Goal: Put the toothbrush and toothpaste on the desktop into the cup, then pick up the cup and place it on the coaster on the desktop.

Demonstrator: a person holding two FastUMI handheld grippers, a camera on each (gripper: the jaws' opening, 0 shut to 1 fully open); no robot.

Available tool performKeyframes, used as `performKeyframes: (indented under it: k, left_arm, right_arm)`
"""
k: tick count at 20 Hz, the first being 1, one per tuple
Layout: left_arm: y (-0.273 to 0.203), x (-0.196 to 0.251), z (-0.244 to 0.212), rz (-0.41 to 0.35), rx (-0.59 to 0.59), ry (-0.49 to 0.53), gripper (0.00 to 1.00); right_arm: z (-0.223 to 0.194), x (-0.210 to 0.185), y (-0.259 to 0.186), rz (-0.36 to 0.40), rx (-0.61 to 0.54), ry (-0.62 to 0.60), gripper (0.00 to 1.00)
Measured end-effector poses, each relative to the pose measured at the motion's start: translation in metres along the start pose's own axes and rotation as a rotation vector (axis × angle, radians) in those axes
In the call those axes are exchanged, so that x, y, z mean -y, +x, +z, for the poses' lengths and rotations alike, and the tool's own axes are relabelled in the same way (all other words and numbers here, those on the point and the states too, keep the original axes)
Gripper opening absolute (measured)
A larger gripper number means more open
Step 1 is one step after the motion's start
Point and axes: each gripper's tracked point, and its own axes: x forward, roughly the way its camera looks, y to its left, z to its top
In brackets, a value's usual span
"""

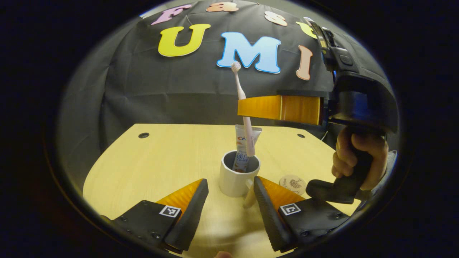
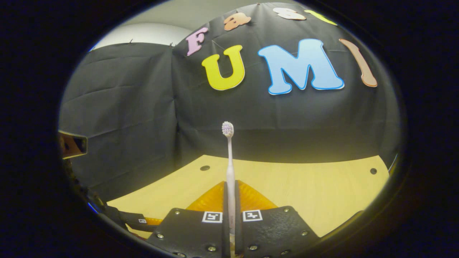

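Looking down the left gripper (image 1: 229,200): fingers spread wide apart, clamping nothing, hovering just in front of the white ceramic cup (image 1: 235,179) standing upright on the pale wooden desktop (image 1: 150,161). Framing the cup between the two fingertips, handle side turned toward the right-hand finger (touching or not, cannot tell).

Inside the cup already: the white toothpaste tube with red and blue print (image 1: 244,147), standing tilted, its flat crimped end poking up above the rim. Right beside it, the slim pale pink toothbrush (image 1: 245,118), lower end dipped into the cup, bristled head up high against the black cloth wall (image 1: 143,79).

Pinched on that toothbrush shaft from the right: the right gripper (image 1: 247,107), reaching in sideways above the cup, with a person's hand (image 1: 353,157) wrapped round its black handle at the right edge.

Small round pale coaster with a leafy print (image 1: 293,184) lying flat on the desktop, just to the right of the cup, bare on top.

Switching to the right gripper view: fingers (image 2: 226,200) clenched tight on the toothbrush (image 2: 229,168), handle running straight up between them, bristles (image 2: 227,129) at the top. Desktop (image 2: 322,190) stretching out beyond, two small dark holes in it near the far edge.
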Motion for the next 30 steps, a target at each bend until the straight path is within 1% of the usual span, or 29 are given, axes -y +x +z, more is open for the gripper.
performKeyframes:
  k: [3,7,9,10,11,12,13,14,16,17,18,19,20,23,24,25,26,30]
  left_arm:
    - [0.000,0.003,-0.001,-0.006,-0.006,-0.007,0.87]
    - [0.004,0.005,-0.001,-0.011,-0.008,0.000,0.85]
    - [0.004,0.006,-0.002,-0.013,-0.012,-0.004,0.87]
    - [0.004,0.007,-0.002,-0.012,-0.014,-0.005,0.87]
    - [0.005,0.008,-0.002,-0.012,-0.017,-0.006,0.87]
    - [0.005,0.008,-0.003,-0.012,-0.019,-0.007,0.87]
    - [0.005,0.009,-0.003,-0.012,-0.020,-0.008,0.87]
    - [0.006,0.010,-0.004,-0.013,-0.020,-0.008,0.87]
    - [0.005,0.014,-0.007,-0.015,-0.026,-0.007,0.87]
    - [0.006,0.015,-0.007,-0.018,-0.027,-0.007,0.87]
    - [0.006,0.017,-0.008,-0.020,-0.030,-0.007,0.84]
    - [0.006,0.019,-0.008,-0.022,-0.031,-0.006,0.87]
    - [0.007,0.022,-0.006,-0.022,-0.033,-0.004,0.86]
    - [0.009,0.027,-0.004,-0.018,-0.039,-0.011,0.87]
    - [0.010,0.028,-0.005,-0.015,-0.045,-0.017,0.86]
    - [0.012,0.030,-0.006,-0.012,-0.055,-0.022,0.87]
    - [0.013,0.032,-0.008,-0.010,-0.067,-0.026,0.85]
    - [0.023,0.036,-0.011,0.006,-0.120,-0.036,0.86]
  right_arm:
    - [-0.006,0.003,0.001,-0.008,-0.021,-0.025,0.06]
    - [-0.011,0.009,-0.003,-0.020,-0.044,-0.041,0.10]
    - [-0.008,0.009,-0.007,-0.020,-0.038,-0.046,0.10]
    - [-0.007,0.011,-0.007,-0.031,-0.038,-0.051,0.19]
    - [-0.008,0.010,-0.007,-0.026,-0.039,-0.053,0.19]
    - [-0.010,0.010,-0.009,-0.030,-0.046,-0.054,0.33]
    - [-0.010,0.012,-0.010,-0.038,-0.052,-0.058,0.38]
    - [-0.009,0.012,-0.013,-0.040,-0.055,-0.062,0.39]
    - [-0.007,0.014,-0.019,-0.057,-0.052,-0.071,0.70]
    - [-0.004,0.017,-0.024,-0.071,-0.045,-0.073,0.76]
    - [0.000,0.020,-0.028,-0.085,-0.036,-0.073,0.71]
    - [0.004,0.022,-0.032,-0.098,-0.026,-0.070,0.71]
    - [0.009,0.026,-0.037,-0.111,-0.017,-0.067,0.76]
    - [0.022,0.041,-0.052,-0.161,0.010,-0.045,0.76]
    - [0.027,0.047,-0.059,-0.181,0.019,-0.036,0.76]
    - [0.030,0.053,-0.063,-0.197,0.024,-0.028,0.76]
    - [0.033,0.059,-0.070,-0.212,0.025,-0.019,0.76]
    - [0.038,0.083,-0.096,-0.272,0.026,0.006,0.76]
